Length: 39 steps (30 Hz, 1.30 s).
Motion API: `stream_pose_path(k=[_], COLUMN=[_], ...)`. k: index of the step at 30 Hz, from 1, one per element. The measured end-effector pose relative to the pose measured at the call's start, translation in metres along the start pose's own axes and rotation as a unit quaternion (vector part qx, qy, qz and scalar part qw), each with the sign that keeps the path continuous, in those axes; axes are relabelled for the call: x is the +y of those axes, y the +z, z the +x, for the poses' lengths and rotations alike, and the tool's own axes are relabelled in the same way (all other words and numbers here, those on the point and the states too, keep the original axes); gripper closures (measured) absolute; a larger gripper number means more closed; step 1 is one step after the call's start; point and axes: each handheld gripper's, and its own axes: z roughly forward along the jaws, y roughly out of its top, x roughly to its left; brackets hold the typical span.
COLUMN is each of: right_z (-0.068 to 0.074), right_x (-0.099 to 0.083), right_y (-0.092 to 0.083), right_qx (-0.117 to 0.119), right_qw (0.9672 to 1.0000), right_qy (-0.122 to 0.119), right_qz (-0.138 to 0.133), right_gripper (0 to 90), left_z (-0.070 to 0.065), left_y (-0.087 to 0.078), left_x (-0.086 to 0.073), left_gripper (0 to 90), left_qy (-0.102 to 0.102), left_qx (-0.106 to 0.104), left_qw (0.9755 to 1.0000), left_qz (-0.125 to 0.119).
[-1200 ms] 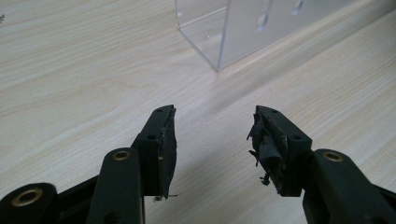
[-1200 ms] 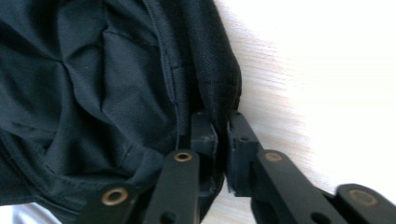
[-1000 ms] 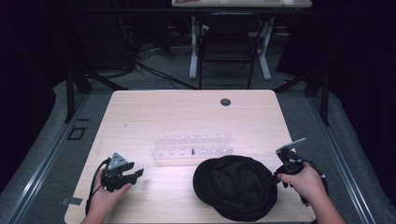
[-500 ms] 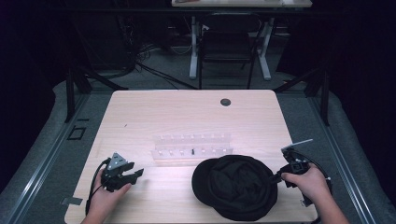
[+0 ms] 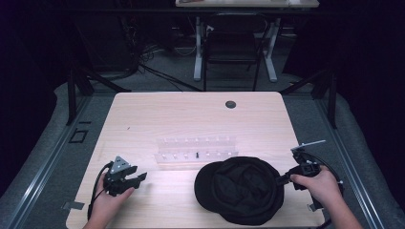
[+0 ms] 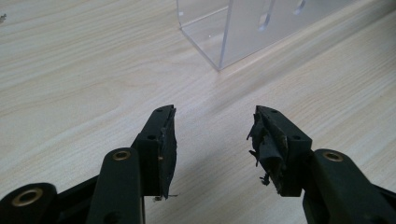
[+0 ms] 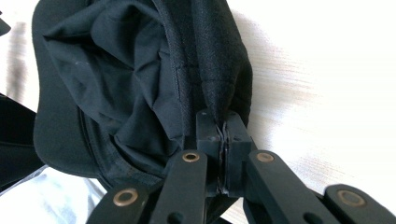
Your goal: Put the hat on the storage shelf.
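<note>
Black fabric cap pinched at its rim, the lift not yet made.

Black cap (image 5: 241, 190) lies low and right of centre in the high view, flat on the pale wood surface (image 5: 191, 119), just below the clear acrylic rack (image 5: 196, 150). At its right edge the right gripper (image 5: 282, 180) has its jaws closed tight on the cap's rim; in the right gripper view the cloth (image 7: 140, 84) bunches above the clamped jaws. At lower left the left gripper (image 5: 138, 178) rests apart from the cap, jaws wide and holding nothing, the rack's corner (image 6: 219, 42) ahead of them. Judging by this, the grasp is done; moving the cap anywhere, perhaps onto the rack, remains.
</note>
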Motion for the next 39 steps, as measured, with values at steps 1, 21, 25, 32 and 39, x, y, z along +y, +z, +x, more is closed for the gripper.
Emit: stream_pose_path(k=[1, 21, 25, 32, 39], right_z=[0.004, 0.044, 0.054, 0.065, 0.075], right_x=[0.001, 0.009, 0.010, 0.014, 0.015], right_y=[-0.004, -0.042, -0.048, -0.061, -0.075], right_qx=[-0.001, -0.039, -0.042, -0.028, -0.019], right_qw=[1.0000, 0.9989, 0.9987, 0.9991, 0.9993], right_qy=[-0.006, -0.025, -0.026, -0.031, -0.032], right_qz=[0.007, 0.011, 0.009, 0.011, 0.004], right_gripper=[88.2, 88.3, 88.3, 88.3, 88.4], left_z=[0.000, -0.001, -0.001, 0.000, -0.001], left_y=[0.000, 0.001, 0.001, 0.000, 0.000], left_x=[0.000, 0.000, 0.000, 0.000, 0.000], left_gripper=[49.4, 49.4, 49.4, 49.4, 49.4], left_qy=[0.000, -0.002, 0.000, -0.001, -0.001], left_qx=[0.000, 0.000, -0.001, -0.001, -0.001], left_qw=[1.0000, 1.0000, 1.0000, 1.0000, 1.0000], left_qz=[0.000, 0.000, 0.002, 0.001, 0.001])
